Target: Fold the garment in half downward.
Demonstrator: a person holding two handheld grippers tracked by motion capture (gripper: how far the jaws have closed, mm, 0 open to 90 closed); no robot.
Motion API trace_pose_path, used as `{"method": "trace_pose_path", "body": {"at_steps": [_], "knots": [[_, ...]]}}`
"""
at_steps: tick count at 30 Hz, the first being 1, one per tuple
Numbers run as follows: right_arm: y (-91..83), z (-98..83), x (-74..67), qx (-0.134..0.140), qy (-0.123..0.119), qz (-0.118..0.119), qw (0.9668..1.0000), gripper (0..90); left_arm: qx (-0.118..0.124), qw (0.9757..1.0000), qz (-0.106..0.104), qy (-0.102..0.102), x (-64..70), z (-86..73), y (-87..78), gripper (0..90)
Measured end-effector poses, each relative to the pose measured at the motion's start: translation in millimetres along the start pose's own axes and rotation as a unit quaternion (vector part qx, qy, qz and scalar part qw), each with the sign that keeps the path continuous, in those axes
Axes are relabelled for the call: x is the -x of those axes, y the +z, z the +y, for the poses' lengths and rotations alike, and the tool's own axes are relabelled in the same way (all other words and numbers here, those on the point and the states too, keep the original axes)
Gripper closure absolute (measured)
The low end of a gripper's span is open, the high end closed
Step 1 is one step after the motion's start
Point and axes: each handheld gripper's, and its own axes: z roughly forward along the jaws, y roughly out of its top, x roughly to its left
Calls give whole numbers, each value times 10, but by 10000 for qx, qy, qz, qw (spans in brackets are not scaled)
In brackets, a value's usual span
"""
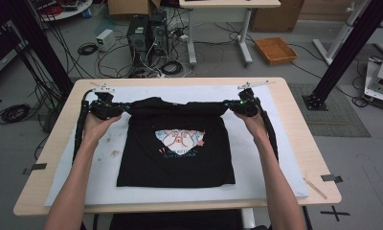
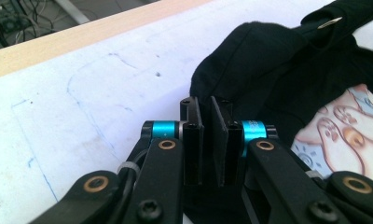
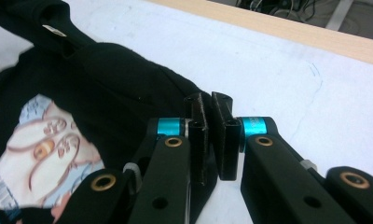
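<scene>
Fold in hand: black T-shirt [image 1: 175, 143] lies on the white mat [image 1: 275, 158], top edge doubled over. Left gripper [image 1: 114, 109] is clamped on one fold corner, right gripper [image 1: 233, 106] on the other. Next, probably, the fold is laid flat and released.

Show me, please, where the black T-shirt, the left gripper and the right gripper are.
black T-shirt [image 1: 180, 163]: high view, plain cloth below the print.
left gripper [image 2: 205, 140]: left gripper view, between its closed jaws.
right gripper [image 3: 211, 137]: right gripper view, between its closed jaws.

Matt black cloth T-shirt [image 1: 175, 148] (glossy print) on smooth wooden table [image 1: 295, 124].
</scene>
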Motion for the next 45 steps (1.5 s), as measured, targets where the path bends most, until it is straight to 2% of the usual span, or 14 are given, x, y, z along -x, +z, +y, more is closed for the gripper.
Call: {"method": "trace_pose_path", "body": {"at_steps": [3,6,15,17,20,26,30,34,41,45], "knots": [[-50,-91,-65,-47,-52,11,10000,859,52,9999,-102,-45,43,-70,-38,831],[-86,-201,-113,36,-61,60,10000,859,50,9999,-106,31,87,-135,-64,831],[-197,-480,-274,155,-135,163,9997,858,167,9996,-218,14,211,-340,-147,831],[-225,-534,-315,224,-185,176,9994,858,277,9994,-195,65,254,-385,-174,830],[-260,-619,-358,243,-207,200,9993,857,308,9992,-249,103,316,-457,-214,830],[-315,-767,-432,87,-238,259,9993,857,101,9992,-377,64,347,-656,-262,826],[-341,-855,-508,-32,-416,224,9989,857,-5,9989,-459,111,393,-770,-273,825],[-379,-942,-546,-34,-447,360,9983,857,-43,9982,-566,168,433,-855,-327,825],[-464,-1095,-571,-105,-376,564,9976,857,-51,9962,-847,195,533,-973,-463,825],[-505,-1181,-587,-109,-294,709,9970,857,-220,9957,-842,326,602,-1049,-494,824]]}}
